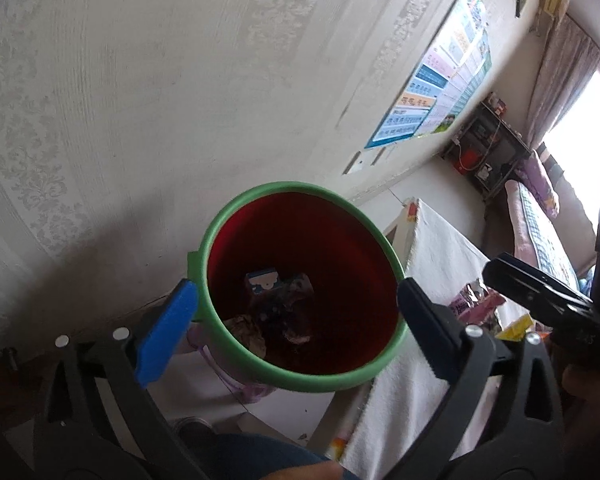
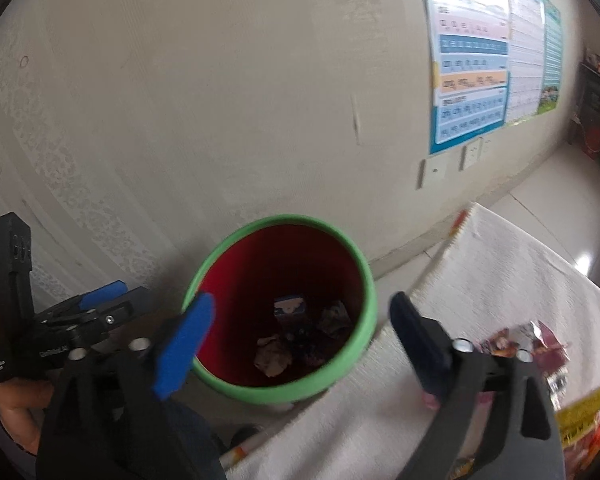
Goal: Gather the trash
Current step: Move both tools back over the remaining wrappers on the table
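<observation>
A round bin with a green rim and red inside stands by the wall; it also shows in the right wrist view. Inside lie a small blue-and-white carton, crumpled paper and dark wrappers; the carton and paper show in the right view too. My left gripper is open and empty above the bin mouth. My right gripper is open and empty above the bin. A pink snack wrapper and a yellow packet lie on the white cloth.
A table covered by a white cloth stands right of the bin. The wrappers on it also show in the left view. A patterned wall with a poster is behind. A shelf and bedding are far right.
</observation>
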Action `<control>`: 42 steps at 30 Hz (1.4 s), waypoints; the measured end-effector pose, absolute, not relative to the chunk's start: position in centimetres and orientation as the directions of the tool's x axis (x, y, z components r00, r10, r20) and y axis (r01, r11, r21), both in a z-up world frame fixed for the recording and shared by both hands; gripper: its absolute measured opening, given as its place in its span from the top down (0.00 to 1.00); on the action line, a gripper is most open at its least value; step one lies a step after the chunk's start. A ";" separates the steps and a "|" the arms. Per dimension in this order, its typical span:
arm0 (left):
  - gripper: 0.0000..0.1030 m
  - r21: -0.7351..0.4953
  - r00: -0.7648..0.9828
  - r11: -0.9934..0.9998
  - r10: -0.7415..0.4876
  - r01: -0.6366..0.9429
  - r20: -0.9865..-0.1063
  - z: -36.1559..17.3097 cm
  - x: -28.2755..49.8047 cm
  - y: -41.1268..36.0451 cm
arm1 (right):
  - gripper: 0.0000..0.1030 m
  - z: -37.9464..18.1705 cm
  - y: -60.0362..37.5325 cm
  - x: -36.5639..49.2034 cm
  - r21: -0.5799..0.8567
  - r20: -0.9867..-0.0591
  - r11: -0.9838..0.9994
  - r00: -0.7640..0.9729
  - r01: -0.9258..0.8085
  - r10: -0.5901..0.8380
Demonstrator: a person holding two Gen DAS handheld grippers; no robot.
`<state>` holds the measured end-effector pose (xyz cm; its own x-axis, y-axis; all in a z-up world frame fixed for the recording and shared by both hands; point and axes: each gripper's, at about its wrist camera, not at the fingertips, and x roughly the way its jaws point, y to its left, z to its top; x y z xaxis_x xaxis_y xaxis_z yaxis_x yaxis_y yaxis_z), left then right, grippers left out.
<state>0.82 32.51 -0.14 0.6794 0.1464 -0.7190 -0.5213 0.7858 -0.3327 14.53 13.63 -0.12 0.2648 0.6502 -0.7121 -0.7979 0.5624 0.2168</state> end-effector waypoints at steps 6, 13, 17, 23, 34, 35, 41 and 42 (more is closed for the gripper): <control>0.05 -0.302 0.669 0.810 0.145 -0.503 -0.729 0.4 1.4 29.7 | 0.08 0.4 9.9 13.7 0.181 -0.715 0.599 0.314 -0.780 0.625; 0.05 -0.298 0.673 0.841 0.101 -0.451 -0.733 0.8 2.9 25.7 | 0.08 1.2 4.1 13.5 0.189 -0.701 0.654 0.366 -0.733 0.612; 0.05 -0.297 0.677 0.865 0.065 -0.405 -0.733 0.9 4.1 22.9 | 0.08 1.5 0.4 13.7 0.182 -0.698 0.689 0.400 -0.702 0.593; 0.05 -0.273 0.671 0.908 0.010 -0.316 -0.741 1.0 6.1 18.4 | 0.08 1.4 -5.9 14.5 0.179 -0.698 0.759 0.463 -0.626 0.546; 0.05 -0.184 0.648 0.966 -0.022 -0.183 -0.761 0.6 9.3 10.8 | 0.08 -0.2 -16.9 16.1 0.142 -0.727 0.870 0.547 -0.472 0.416; 0.05 -0.150 0.658 0.974 -0.002 -0.168 -0.753 0.5 9.6 10.0 | 0.08 -0.3 -17.8 16.2 0.137 -0.728 0.878 0.554 -0.459 0.404; 0.05 -0.139 0.599 0.985 -0.050 -0.104 -0.799 -0.5 11.9 8.0 | 0.08 -0.8 -21.7 17.6 0.090 -0.742 0.915 0.586 -0.393 0.325; 0.05 -0.138 0.594 0.985 -0.051 -0.102 -0.803 -0.6 12.1 7.9 | 0.08 -0.9 -22.4 17.9 0.090 -0.745 0.921 0.589 -0.379 0.314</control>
<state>12.08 7.93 -0.56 0.5939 -0.0513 -0.8029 -0.1020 0.9851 -0.1384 17.94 -22.41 -0.94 0.5885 0.3143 -0.7449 -0.3786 0.9212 0.0896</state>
